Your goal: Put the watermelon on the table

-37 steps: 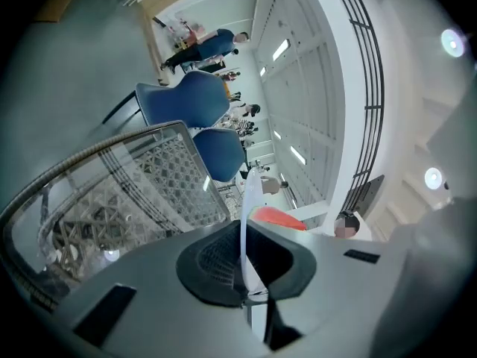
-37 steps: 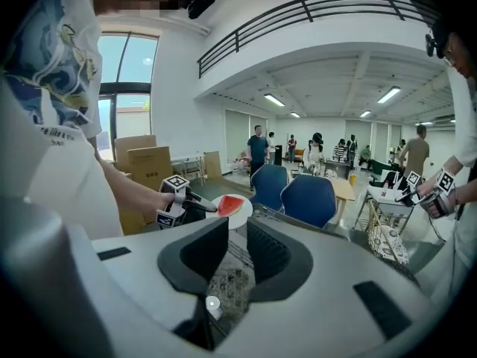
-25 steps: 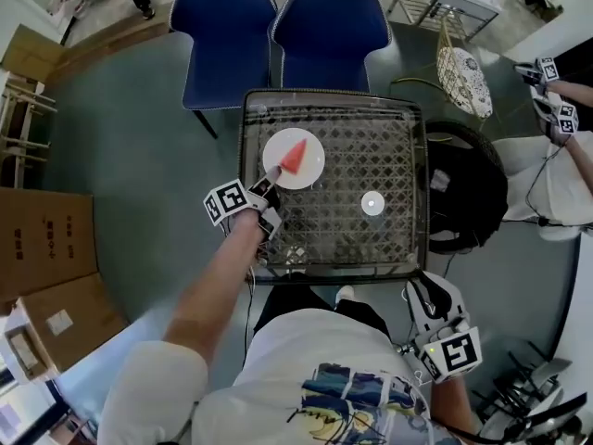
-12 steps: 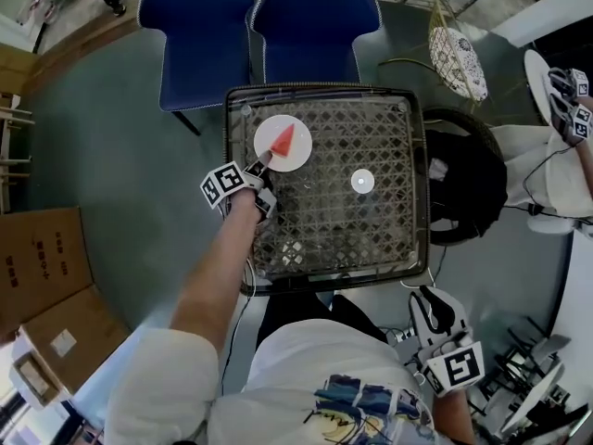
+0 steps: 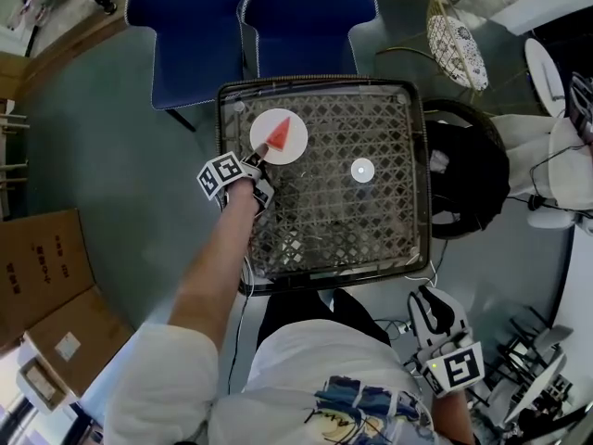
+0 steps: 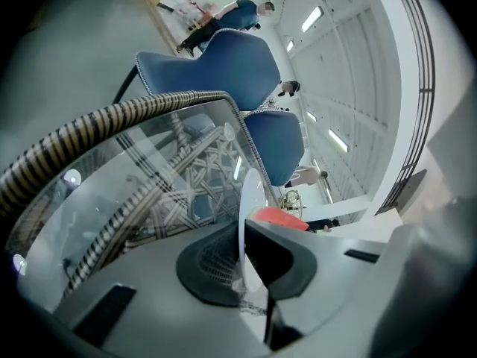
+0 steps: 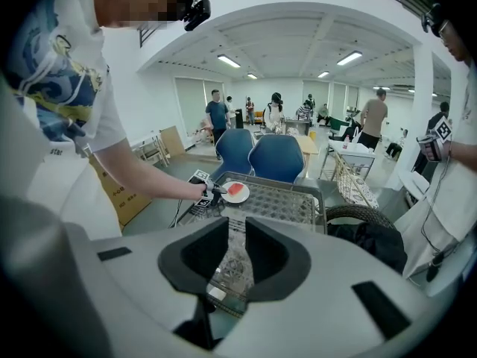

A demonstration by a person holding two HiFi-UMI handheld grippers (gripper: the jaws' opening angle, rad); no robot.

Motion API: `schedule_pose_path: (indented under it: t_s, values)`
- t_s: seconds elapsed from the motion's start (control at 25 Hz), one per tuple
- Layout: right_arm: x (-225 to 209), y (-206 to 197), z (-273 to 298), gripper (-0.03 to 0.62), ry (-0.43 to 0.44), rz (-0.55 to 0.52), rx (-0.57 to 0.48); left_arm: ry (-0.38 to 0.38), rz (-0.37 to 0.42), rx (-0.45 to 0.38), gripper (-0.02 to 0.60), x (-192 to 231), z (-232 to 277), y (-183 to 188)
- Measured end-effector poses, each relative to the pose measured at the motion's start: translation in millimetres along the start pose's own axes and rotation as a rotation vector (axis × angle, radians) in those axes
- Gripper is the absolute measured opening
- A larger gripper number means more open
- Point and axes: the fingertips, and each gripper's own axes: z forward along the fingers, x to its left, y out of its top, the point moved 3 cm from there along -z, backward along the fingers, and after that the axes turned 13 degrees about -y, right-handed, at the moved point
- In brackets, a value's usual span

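Watermelon: a red wedge (image 5: 277,135) lying on a white plate (image 5: 296,143) near the counter's far-left corner.
Plate: flat on the glass top of the wicker counter (image 5: 371,235), close to the far edge.
Left gripper (image 5: 260,161): reached over the counter's left edge, jaws closed on the plate's near-left rim; its own view shows the thin rim (image 6: 250,200) pinched edge-on between them.
Watermelon to gripper: the wedge (image 6: 279,216) sits just past the jaw tips.
Right gripper (image 5: 433,302): off the counter, beyond its near-right corner beside the person's body, jaws a little apart with nothing between them (image 7: 236,248).
Also on the counter: a small white disc (image 5: 362,170), well apart from the plate.
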Motion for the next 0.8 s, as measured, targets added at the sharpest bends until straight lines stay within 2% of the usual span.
schedule_pose_path:
  t_s: [0.2,0.6,0.8]
  values:
    - [-2,-5,2,0.061,0.003,0.014,0.005,0.125,0.052,0.012,0.025,2,2,3]
    - [0,-6,2,0.061,0.022,0.024,-0.005,0.374,0.275,0.115,0.076,-5,4,10]
    - [-4,-9,-2,0.061,0.011,0.023,-0.009,0.45,0.368,0.147,0.097,-9,8,7]
